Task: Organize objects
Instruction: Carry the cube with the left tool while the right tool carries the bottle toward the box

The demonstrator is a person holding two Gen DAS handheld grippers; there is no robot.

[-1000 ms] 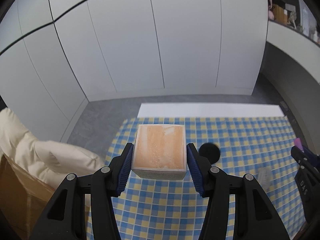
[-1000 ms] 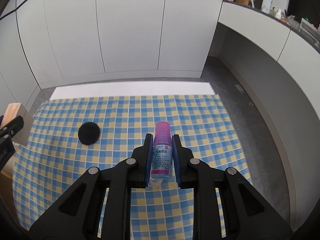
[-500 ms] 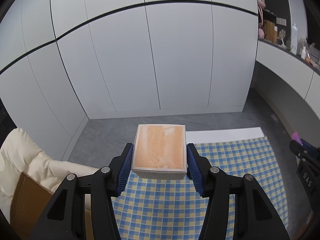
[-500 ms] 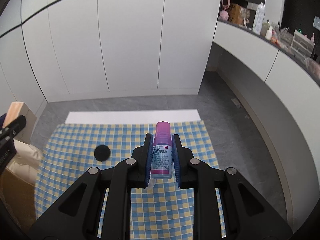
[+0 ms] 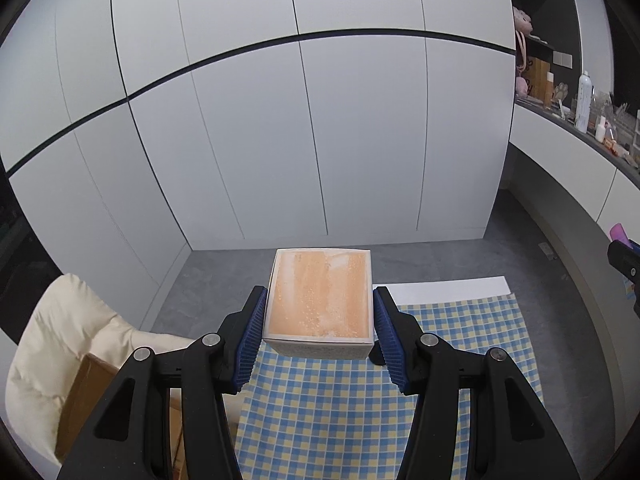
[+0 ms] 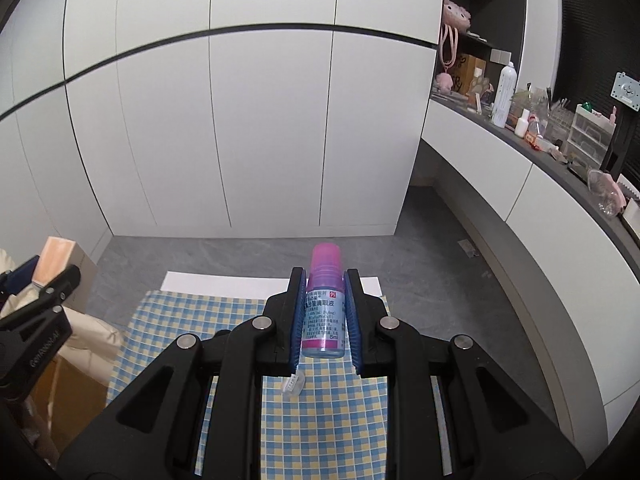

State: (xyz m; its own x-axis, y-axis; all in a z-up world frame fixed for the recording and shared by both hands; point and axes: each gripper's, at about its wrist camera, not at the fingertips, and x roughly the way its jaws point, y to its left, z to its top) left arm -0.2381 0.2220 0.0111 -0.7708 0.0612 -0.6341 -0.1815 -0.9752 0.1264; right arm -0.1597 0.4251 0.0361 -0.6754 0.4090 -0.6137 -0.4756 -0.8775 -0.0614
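My left gripper [image 5: 319, 320] is shut on a small box [image 5: 320, 300] with an orange top and white sides, held high above the blue-and-yellow checked cloth [image 5: 340, 412]. My right gripper [image 6: 323, 312] is shut on a little eye-drop bottle [image 6: 323, 312] with a pink cap and a blue-and-pink label, upright between the blue pads. In the right wrist view the left gripper [image 6: 44, 292] and its box [image 6: 56, 258] show at the left edge. The right gripper's tip [image 5: 626, 260] with the pink cap shows at the right edge of the left wrist view.
The checked cloth [image 6: 320, 412] covers a low table with a white strip [image 6: 224, 282] at its far edge. A small clear packet [image 6: 293, 384] lies on the cloth. A cream cushion [image 5: 60, 344] and cardboard box [image 5: 80, 404] stand left. White cabinets behind, a cluttered counter [image 6: 540, 140] right.
Both grippers have risen a good way with their loads still gripped. The table and cloth have dropped lower in both views, and the black round object on the cloth is now nearly hidden.
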